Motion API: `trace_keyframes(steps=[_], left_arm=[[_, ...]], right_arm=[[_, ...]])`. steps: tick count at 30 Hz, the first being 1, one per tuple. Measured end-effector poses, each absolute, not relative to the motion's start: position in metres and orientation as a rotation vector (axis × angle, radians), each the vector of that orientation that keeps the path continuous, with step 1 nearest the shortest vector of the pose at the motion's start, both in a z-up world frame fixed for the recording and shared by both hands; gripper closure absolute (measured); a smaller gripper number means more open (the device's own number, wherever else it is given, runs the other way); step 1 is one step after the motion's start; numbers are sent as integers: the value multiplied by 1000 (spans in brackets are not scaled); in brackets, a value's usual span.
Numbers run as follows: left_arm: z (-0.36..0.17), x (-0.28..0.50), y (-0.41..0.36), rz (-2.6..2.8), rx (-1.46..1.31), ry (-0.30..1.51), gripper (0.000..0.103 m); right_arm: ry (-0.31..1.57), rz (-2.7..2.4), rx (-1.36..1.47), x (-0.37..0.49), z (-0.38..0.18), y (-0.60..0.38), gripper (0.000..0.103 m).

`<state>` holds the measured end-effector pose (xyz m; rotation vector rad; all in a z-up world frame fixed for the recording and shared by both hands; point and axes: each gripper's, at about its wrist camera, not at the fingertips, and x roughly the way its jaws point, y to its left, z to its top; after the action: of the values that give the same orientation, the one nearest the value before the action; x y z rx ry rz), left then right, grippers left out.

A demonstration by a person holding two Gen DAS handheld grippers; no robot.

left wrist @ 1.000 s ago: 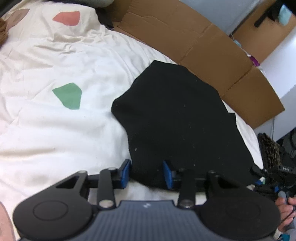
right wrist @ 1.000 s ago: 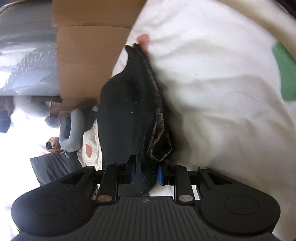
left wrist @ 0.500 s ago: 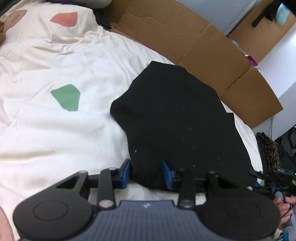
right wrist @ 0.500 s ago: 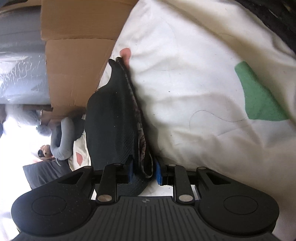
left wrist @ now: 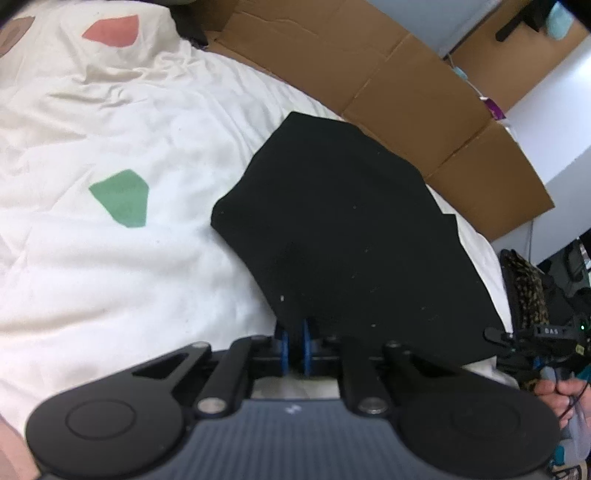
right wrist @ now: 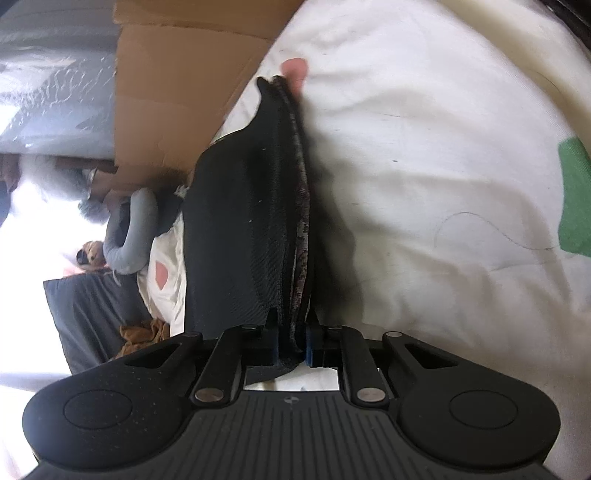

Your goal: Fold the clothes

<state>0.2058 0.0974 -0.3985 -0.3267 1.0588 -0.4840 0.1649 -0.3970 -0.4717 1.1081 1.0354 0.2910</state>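
Observation:
A black garment lies folded on a white bedspread. My left gripper is shut on the garment's near edge, its blue pads pressed together on the cloth. In the right wrist view the same garment is seen edge-on, its layers stacked with a grey patterned inner layer showing. My right gripper is shut on its near corner. The right gripper and the hand that holds it also show at the far right of the left wrist view.
Flattened brown cardboard runs along the far side of the bed. The bedspread has green and pink patches. Dark clutter stands off the bed's right end. A grey garment and dark pillow lie beyond.
My left gripper has closed on the garment's near edge; it was open around it before. My right gripper stays shut on its corner and has shifted slightly.

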Motion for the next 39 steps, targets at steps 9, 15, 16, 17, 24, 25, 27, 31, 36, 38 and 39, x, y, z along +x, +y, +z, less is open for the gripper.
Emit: trace_keyframes(steps=[9,15,16,17,24,25,27,31,36,38,39], left_arm=[[-374,211,107,-492,-314,1075,96],[-373,202,118,-471,-332,1119,96],[-373,200,120,-469,-332,1125,96],[-372,198,120,-468,-332,1131,96],[-381,177,126,-439,-380,1203,96],[-384,174,125,-435,-386,1212,96],[-386,170,119,-435,-397,1233,96],[-392,159,107,-446,-432,1290,96],[-401,148,88,-467,-457,1356,96],[-403,146,80,-476,-463,1373,96],[-403,146,76,-482,-465,1381,96]], right_arm=[[1077,350,1076,158,-458,-385,93],[1129,394,1045,146,-453,-374,93],[1137,402,1033,145,-452,-372,93],[1143,410,1024,144,-451,-371,93],[1179,427,975,138,-445,-365,94],[1177,423,969,138,-444,-366,94],[1171,414,954,138,-440,-368,94],[1146,390,932,141,-430,-380,94],[1119,354,920,146,-425,-398,94],[1114,338,916,148,-423,-402,94],[1108,332,913,149,-422,-404,94]])
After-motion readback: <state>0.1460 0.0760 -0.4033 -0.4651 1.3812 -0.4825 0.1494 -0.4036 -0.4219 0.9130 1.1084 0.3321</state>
